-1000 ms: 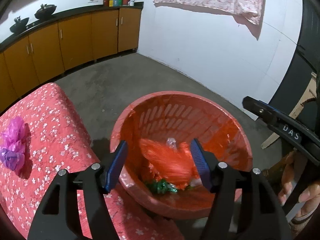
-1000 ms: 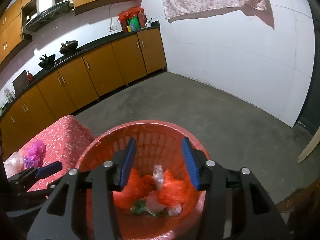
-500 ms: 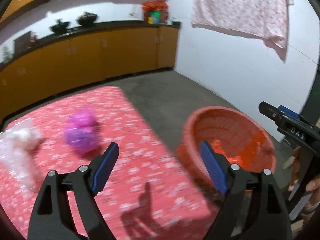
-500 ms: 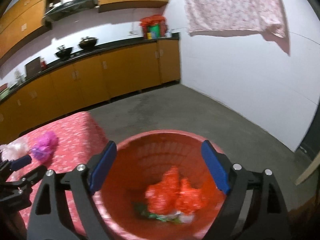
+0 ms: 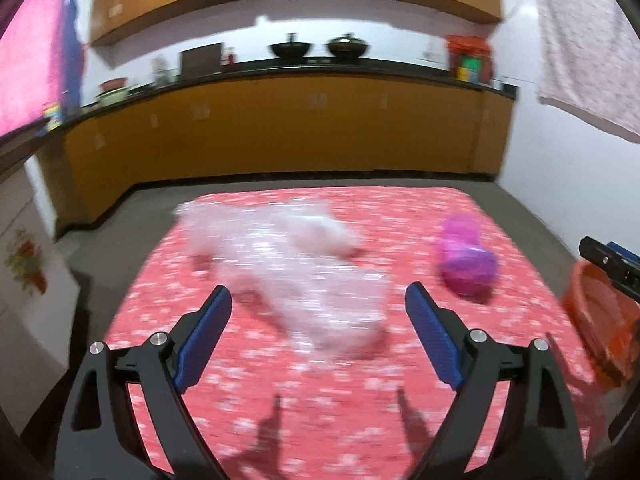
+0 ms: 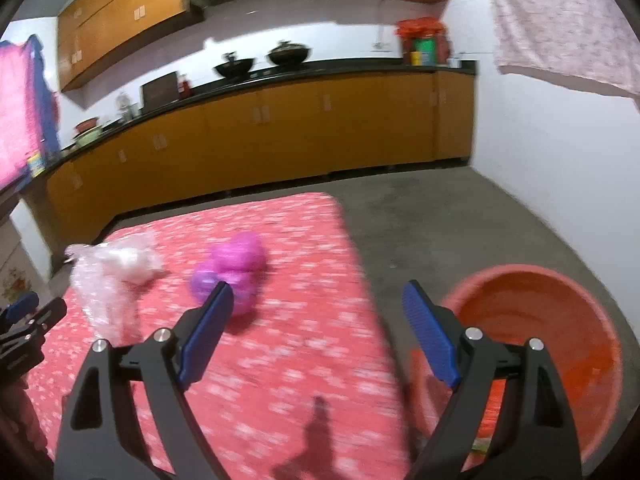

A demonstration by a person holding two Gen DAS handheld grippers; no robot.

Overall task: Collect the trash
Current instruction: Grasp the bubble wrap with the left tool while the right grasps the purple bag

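1. While both of my claws hang over the red flowered tablecloth (image 5: 320, 420), neither one holds anything.
2. My left claw (image 5: 318, 338) has its blue pads (image 5: 204, 340) spread wide, with empty air between them.
3. Straight ahead of the left claw, reaching down into the gap between its fingers, lies a crumpled clear plastic bag (image 5: 296, 268) on the cloth; it is blurred, and I cannot tell whether either pad touches it.
4. Ahead and to the right of the left claw sits a purple bag (image 5: 466, 258), apart from the clear one.
5. At the far right of the left claw's view the orange basket (image 5: 600, 316) stands on the floor beside the table, with the tip of my right claw showing above it.
6. My right claw (image 6: 318, 336) is also spread wide and empty.
7. Just beyond its left pad (image 6: 206, 338) lies the purple bag (image 6: 230, 272), and further left the clear plastic bag (image 6: 108, 280).
8. To the right of the right claw, partly behind its right finger, the orange basket (image 6: 560, 320) stands on the grey floor (image 6: 440, 220), close against the table's edge.
9. Beyond the table runs a row of yellow-brown cabinets (image 6: 280, 132) under a dark counter.
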